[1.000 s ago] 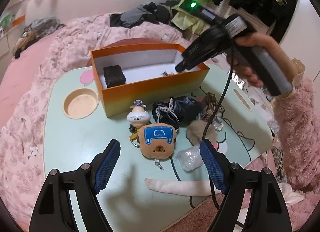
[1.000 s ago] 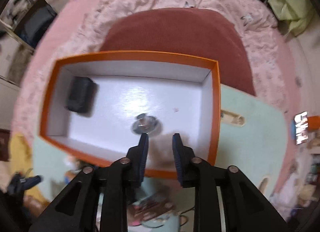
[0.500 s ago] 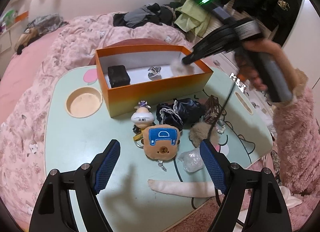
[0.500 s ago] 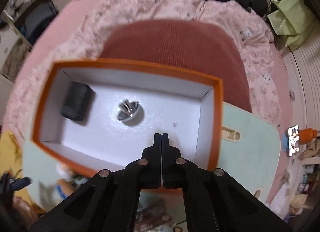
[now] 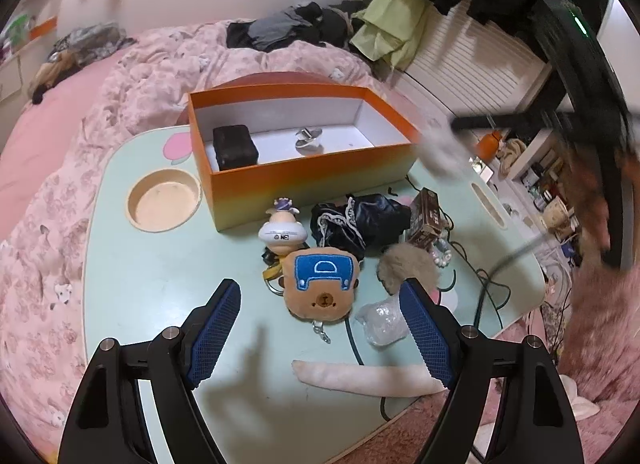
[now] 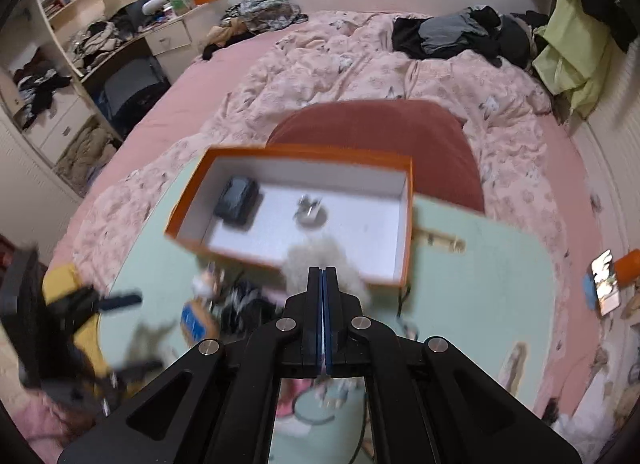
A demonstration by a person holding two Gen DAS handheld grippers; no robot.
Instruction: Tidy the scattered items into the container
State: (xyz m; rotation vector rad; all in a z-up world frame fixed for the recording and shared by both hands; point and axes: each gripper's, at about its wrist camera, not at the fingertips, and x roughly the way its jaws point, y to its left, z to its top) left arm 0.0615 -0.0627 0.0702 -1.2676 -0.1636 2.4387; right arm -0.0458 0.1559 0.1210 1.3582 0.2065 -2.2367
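Pink bedding fills the background of both views, with a pale green lap table set on it and an orange box at upper centre of the left wrist frame. Going left to right there: a round cup recess at centre left; inside the box a black case and a small metal piece; in front of the box a white figurine, a bear plush, dark lace-trimmed fabric, a brown fur pom, a small brown carton, a crumpled clear wrapper and a long white fabric piece low in the frame.

The left gripper hangs at the bottom with its jaws wide apart and nothing between them. The bear plush lies straight ahead of that gap, just beyond the blue pads, its long axis running up the frame along the fingers. By that line it looks the easiest next pick for this hand.

At far right, blurred, the right gripper has its jaws pressed together on a pale fluffy tuft, seen in its own view just in front of the box's near wall, so it likely goes in next.
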